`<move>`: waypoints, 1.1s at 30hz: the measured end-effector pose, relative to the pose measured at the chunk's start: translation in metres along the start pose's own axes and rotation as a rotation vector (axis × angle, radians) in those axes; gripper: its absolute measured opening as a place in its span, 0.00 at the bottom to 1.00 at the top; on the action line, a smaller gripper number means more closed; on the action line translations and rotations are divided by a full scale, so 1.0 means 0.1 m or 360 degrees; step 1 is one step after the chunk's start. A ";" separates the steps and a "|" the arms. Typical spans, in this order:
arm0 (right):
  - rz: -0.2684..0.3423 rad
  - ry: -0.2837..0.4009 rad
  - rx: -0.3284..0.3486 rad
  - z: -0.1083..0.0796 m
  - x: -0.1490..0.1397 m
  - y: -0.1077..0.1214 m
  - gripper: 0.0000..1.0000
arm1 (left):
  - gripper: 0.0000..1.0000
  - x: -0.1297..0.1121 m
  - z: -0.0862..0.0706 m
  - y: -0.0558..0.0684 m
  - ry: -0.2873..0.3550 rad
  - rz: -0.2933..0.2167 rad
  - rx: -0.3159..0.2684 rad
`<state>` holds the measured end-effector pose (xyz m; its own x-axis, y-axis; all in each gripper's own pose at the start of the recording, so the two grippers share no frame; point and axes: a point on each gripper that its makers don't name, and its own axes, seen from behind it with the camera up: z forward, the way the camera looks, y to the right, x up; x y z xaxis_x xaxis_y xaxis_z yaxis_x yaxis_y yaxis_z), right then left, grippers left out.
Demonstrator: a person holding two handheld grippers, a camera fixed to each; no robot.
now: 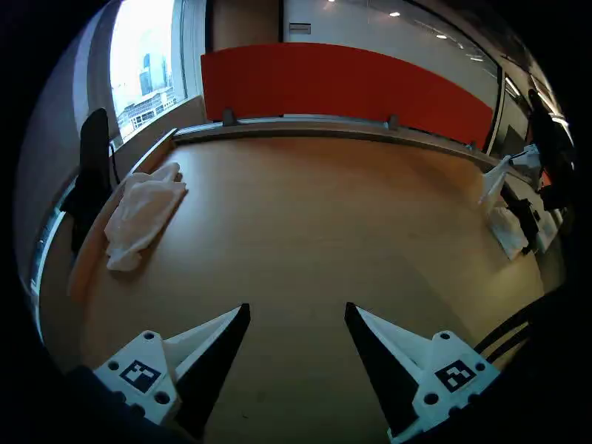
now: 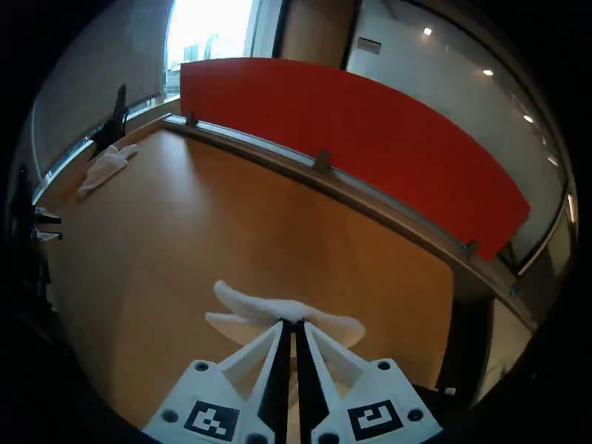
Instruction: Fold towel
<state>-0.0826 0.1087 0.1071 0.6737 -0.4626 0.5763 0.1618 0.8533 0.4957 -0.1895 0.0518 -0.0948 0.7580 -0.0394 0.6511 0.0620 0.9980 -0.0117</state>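
The right claw (image 2: 294,323) is closed, both fingers pinching a soft white cloth towel (image 2: 285,311) bunched at its tips over the light wooden counter (image 2: 185,237). The left claw (image 1: 296,307) hovers with fingers spread wide, holding nothing. A second crumpled white towel (image 1: 140,214) lies at the counter's far corner. Folding looks barely begun; next, the held towel likely needs spreading flat, the free claw taking another edge

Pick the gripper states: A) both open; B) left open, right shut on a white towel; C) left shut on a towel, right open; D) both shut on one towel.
B: the left gripper stands spread above the wooden table, while the right gripper pinches the white towel between closed fingers.
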 end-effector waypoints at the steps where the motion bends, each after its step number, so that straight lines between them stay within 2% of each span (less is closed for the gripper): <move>1: 0.0008 -0.0002 -0.0008 0.00 -0.01 0.05 0.04 | 0.95 0.01 0.00 0.01 0.0000 0.0002 0.0000; 9: 0.0051 -0.0034 -0.0062 -0.05 -0.10 0.40 0.04 | 0.95 0.06 0.03 0.08 0.0001 0.0020 -0.0001; 15: 0.0051 -0.0053 -0.0089 -0.12 -0.17 0.53 0.04 | 0.95 0.07 0.04 0.14 -0.0001 0.0025 -0.0010; 24: 0.0091 -0.0062 -0.0091 -0.26 -0.30 0.56 0.04 | 0.95 0.09 0.06 0.19 0.0001 0.0042 -0.0025; 33: 0.0147 -0.0117 -0.0097 -0.47 -0.69 0.54 0.04 | 0.95 0.10 0.04 0.26 0.0008 0.0059 -0.0050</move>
<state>-0.0869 0.1982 0.0634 0.6336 -0.3959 0.6647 0.1465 0.9050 0.3994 -0.1830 0.0777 -0.0856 0.7634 -0.0029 0.6460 0.0542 0.9968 -0.0595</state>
